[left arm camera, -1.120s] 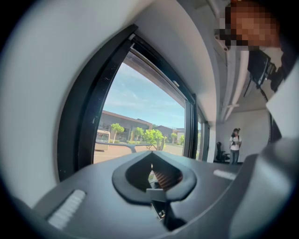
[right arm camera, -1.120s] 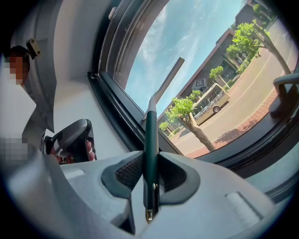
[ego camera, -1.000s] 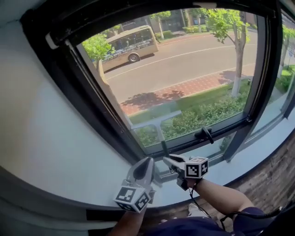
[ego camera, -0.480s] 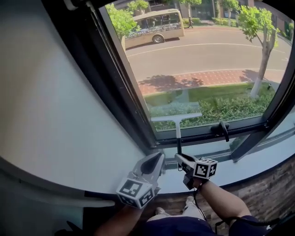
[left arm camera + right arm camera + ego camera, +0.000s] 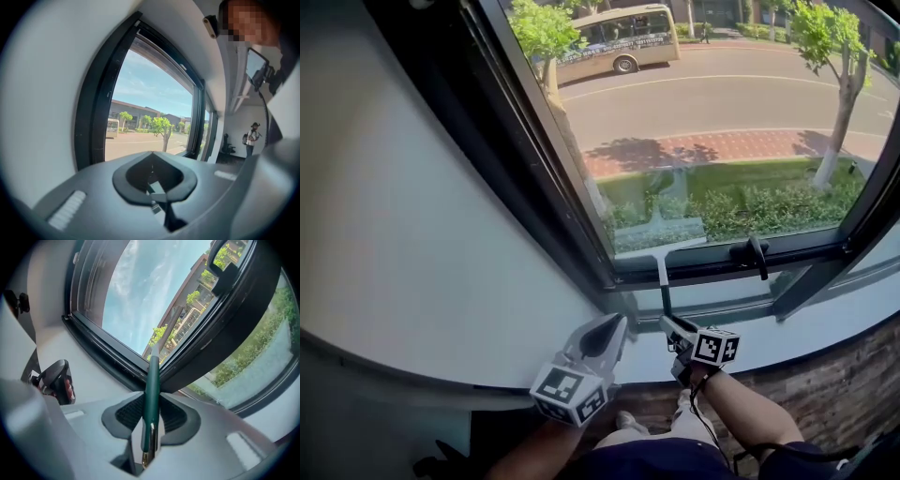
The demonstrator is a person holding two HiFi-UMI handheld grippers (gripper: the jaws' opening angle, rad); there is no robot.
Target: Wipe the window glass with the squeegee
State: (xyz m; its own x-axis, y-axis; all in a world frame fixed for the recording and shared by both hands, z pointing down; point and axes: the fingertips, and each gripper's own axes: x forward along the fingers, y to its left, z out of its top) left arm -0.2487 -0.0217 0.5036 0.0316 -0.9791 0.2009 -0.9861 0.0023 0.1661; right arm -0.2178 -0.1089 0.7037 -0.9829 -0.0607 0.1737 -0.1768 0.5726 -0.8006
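My right claw (image 5: 672,325) is clenched on the squeegee (image 5: 661,246) handle. Its long axis runs straight up from the claw, with the blade crosswise, low on the window glass (image 5: 722,112). My left claw (image 5: 609,334) sits just beside, closed on nothing.

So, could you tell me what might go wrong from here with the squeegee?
The right tongs pinch only the slim squeegee handle near its end, so it might twist or slip under pressure. The blade sits low on the glass, close to the black window latch and bottom frame; a sideways stroke could knock them.
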